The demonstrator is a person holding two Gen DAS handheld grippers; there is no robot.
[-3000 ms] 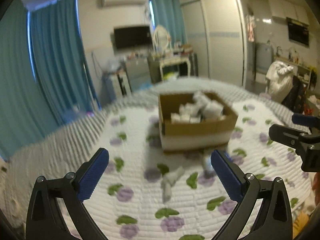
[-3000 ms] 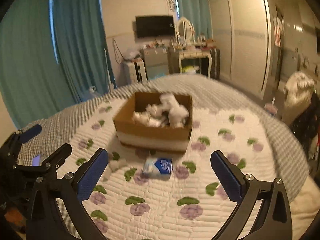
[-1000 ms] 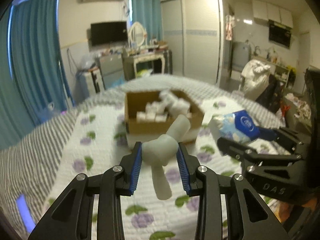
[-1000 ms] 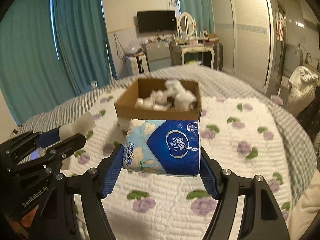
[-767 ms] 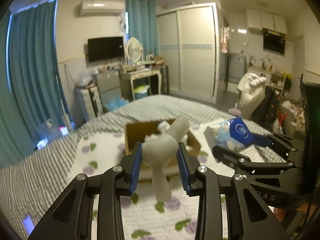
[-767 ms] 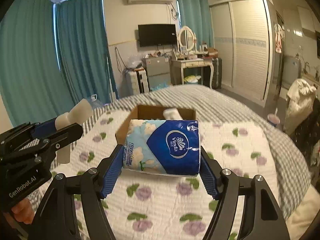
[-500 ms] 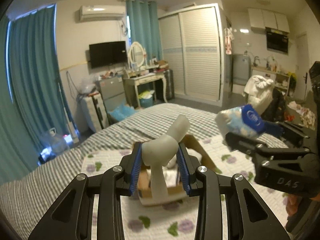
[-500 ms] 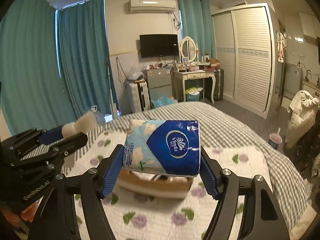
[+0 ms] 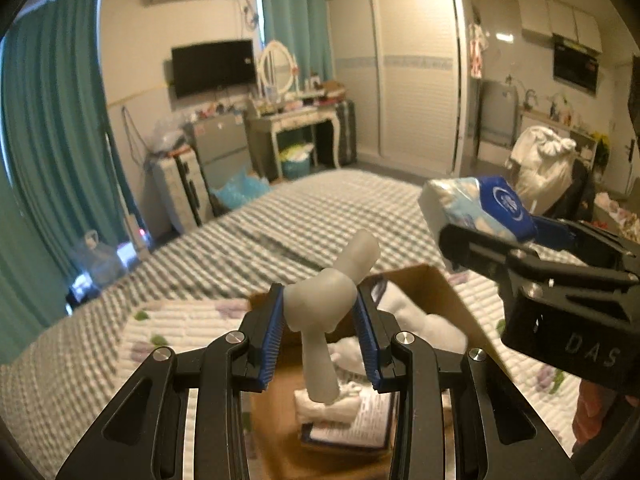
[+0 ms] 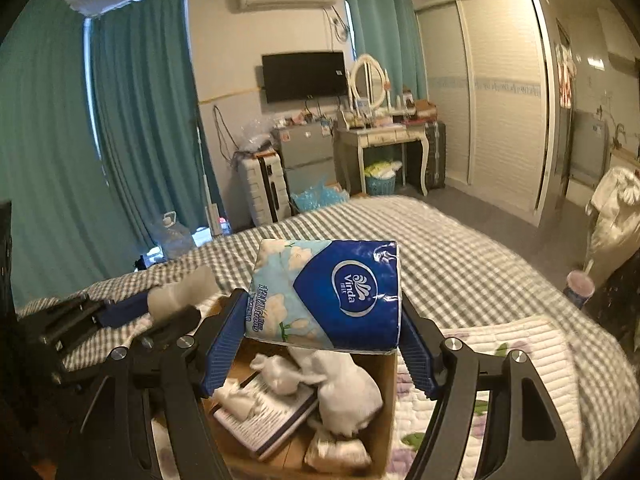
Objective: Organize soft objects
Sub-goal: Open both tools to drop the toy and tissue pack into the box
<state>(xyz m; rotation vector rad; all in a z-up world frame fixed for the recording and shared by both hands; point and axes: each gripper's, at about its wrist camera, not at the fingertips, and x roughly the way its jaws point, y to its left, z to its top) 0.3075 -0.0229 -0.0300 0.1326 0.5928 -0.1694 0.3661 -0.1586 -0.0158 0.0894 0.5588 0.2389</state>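
Both grippers had travelled forward over the bed since half a second earlier, so that the cardboard box, then farther ahead, now sat directly beneath them; the left gripper stayed clamped on a pale, soft toy figure, its blue pads pressed against the figure's middle while one limb hung down over the box's interior and another pointed up toward the far edge of the bed; the right gripper kept its hold on a blue-and-white pack of tissues, gripped at both ends and held level above the near wall of the box; seen from the left wrist, that pack rode high at the right, above and beyond the box's right wall; inside the box lay white soft toys, among them a rabbit-like shape, resting on a book with printed pages; the box stood on a white quilt printed with purple flowers, spread over a grey checked bedcover reaching to the foot of the bed; beyond the bed's far edge stood teal curtains, a wall-mounted television and a dressing table with an oval mirror.
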